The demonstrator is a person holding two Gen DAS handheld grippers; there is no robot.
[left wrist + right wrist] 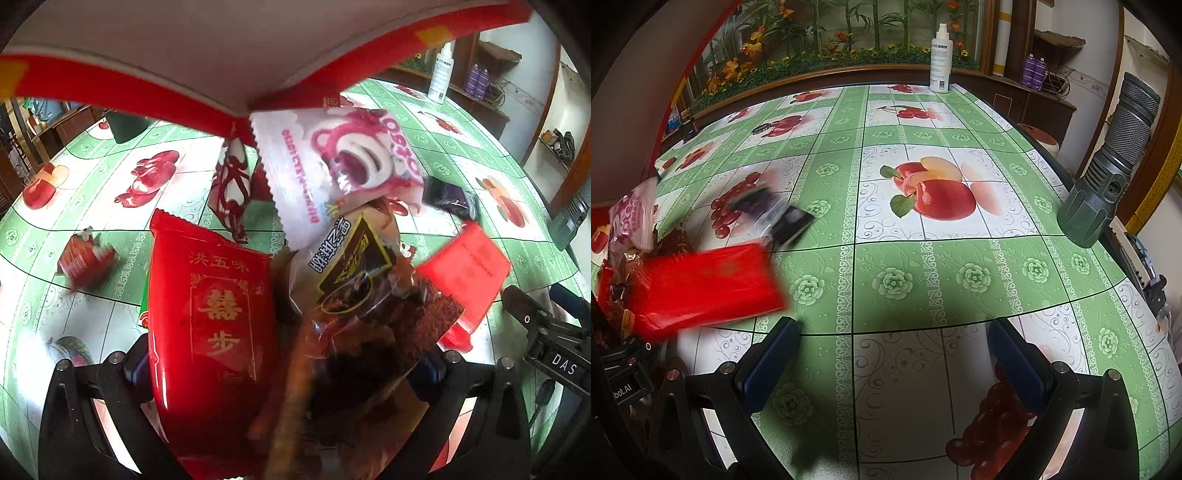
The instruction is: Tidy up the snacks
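In the left wrist view a red-rimmed white box (207,48) is tipped overhead and snack packets tumble from it: a big red packet with gold characters (210,314), a pink bear packet (343,162), a brown packet (362,295), a blurred red packet (465,273) and a red-white candy (232,184). They cover my left gripper (284,373); whether its jaws are open or shut is hidden. My right gripper (894,365) is open and empty above the table. In the right wrist view the blurred red packet (705,284) and a dark packet (775,214) fall at the left.
The table has a green fruit-print cloth (923,273). A small red candy (86,262) lies on it at the left. A white spray bottle (941,59) stands at the far edge. A grey flashlight (1108,166) stands at the right edge. A dark cup (127,125) stands at the back left.
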